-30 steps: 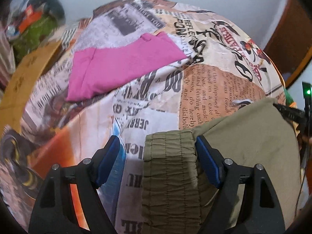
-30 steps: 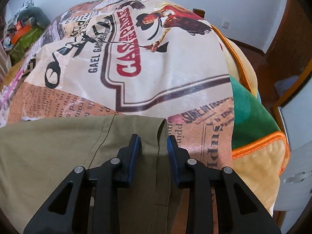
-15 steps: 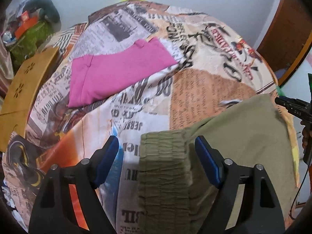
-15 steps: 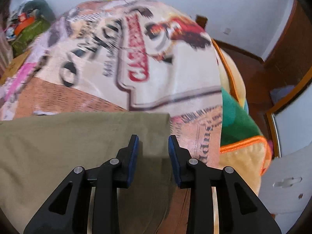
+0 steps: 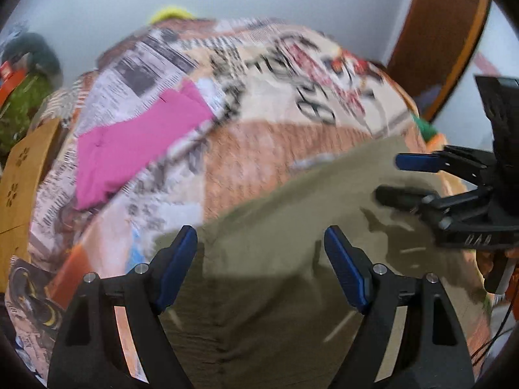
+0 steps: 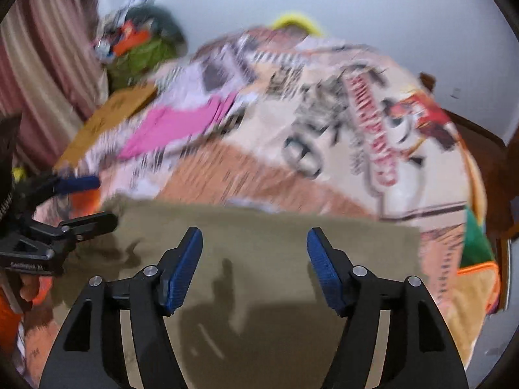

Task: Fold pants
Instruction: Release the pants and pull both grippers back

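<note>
The pants [image 5: 292, 259] lie flat on the bed [image 5: 259, 149], an olive slab spread beneath and ahead of both tools, and neither tool has any cloth in it. The left hand-held gripper [image 5: 261, 265] hangs over the left part of the pants with its jaws wide apart and only flat fabric showing between the blue pads. The right hand-held gripper [image 6: 254, 267] hangs over the right part, its jaws having just been opening, now clearly apart with nothing pinched between them; it also shows at the right edge of the left view, off to the side of the left tool. Judging by the neat far edge and the square corner to the right of the right tool, one fold looks laid and the pants seem released, so at least another fold probably remains. The risks come from how the next grasp is taken. Pads that close on the top layer alone would peel the fold open instead of carrying it. If one side is lifted before the other, the slab could skew and its edges stop lining up. The bedcover [image 6: 373, 149] is soft and may be pinched along with the cloth, dragging it and rumpling the pants. Both views are smeared, so seams and layers cannot be made out. A pink garment [image 5: 136, 139] lies well ahead of the left tool, clear of all this.
</note>
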Demonstrator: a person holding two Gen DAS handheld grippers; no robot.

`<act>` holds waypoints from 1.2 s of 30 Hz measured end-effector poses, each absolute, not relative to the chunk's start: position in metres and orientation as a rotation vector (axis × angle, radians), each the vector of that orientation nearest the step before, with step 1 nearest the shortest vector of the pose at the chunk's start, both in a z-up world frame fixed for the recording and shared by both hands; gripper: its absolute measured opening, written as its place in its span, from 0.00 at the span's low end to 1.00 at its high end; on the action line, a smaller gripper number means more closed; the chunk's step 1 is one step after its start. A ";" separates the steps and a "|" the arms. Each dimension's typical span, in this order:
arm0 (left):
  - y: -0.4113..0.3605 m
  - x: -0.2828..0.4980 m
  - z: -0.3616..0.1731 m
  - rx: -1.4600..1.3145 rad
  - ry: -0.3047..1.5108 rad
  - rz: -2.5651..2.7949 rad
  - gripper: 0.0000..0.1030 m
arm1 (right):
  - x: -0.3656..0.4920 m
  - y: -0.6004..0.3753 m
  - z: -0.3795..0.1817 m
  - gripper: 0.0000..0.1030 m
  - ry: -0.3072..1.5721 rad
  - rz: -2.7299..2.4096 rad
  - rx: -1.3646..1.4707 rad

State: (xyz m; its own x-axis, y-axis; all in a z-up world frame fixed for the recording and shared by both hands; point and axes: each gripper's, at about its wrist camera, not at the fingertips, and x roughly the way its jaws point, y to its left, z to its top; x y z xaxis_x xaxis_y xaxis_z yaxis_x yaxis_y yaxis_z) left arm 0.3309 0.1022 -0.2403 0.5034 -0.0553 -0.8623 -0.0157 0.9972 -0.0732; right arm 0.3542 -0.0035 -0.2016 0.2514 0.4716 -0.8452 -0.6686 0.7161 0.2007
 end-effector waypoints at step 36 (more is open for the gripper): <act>0.064 0.201 -0.238 0.036 1.048 0.090 0.83 | 0.227 -0.165 -0.232 0.70 1.204 0.531 0.040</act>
State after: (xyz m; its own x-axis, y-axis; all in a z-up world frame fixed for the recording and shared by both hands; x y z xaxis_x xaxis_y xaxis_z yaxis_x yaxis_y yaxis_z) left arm 0.2008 0.0637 -0.2379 0.4956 0.0918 -0.8637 -0.0575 0.9957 0.0728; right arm 0.2272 -0.1646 -0.2317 0.2523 0.4111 -0.8760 -0.3695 0.8776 0.3054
